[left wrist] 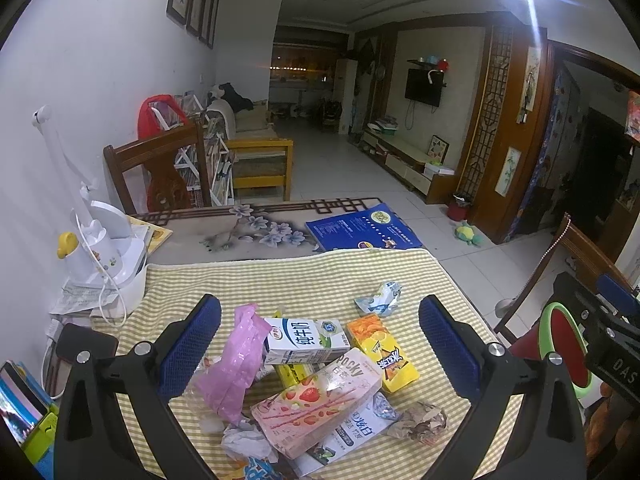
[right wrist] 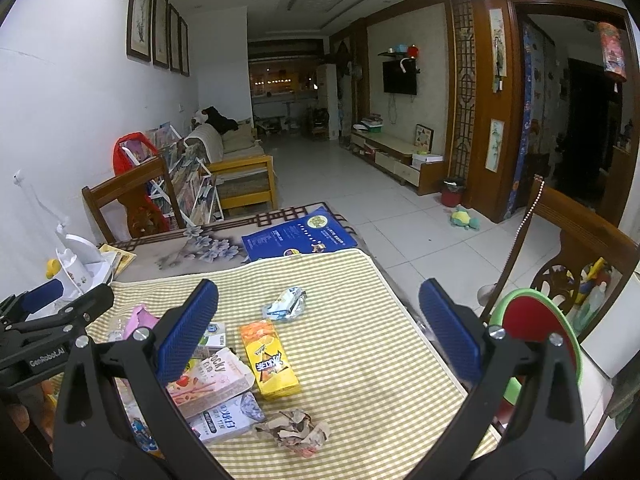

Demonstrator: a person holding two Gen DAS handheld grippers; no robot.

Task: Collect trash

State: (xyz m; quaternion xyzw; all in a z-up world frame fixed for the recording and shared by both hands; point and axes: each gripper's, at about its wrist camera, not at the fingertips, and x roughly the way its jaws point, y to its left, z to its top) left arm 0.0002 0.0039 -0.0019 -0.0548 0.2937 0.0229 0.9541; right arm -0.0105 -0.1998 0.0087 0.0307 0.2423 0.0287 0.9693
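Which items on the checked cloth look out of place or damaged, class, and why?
Empty snack packaging lies heaped on the cloth: a pink Pocky box torn open at one end, askew on other cartons; a crumpled brown paper wad; a squashed foil wrapper lying apart from the heap. Beyond the cloth, a blue booklet overhangs the table edge.

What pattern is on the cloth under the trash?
Yellow-and-white checks on the cloth; clearest in the right wrist view.
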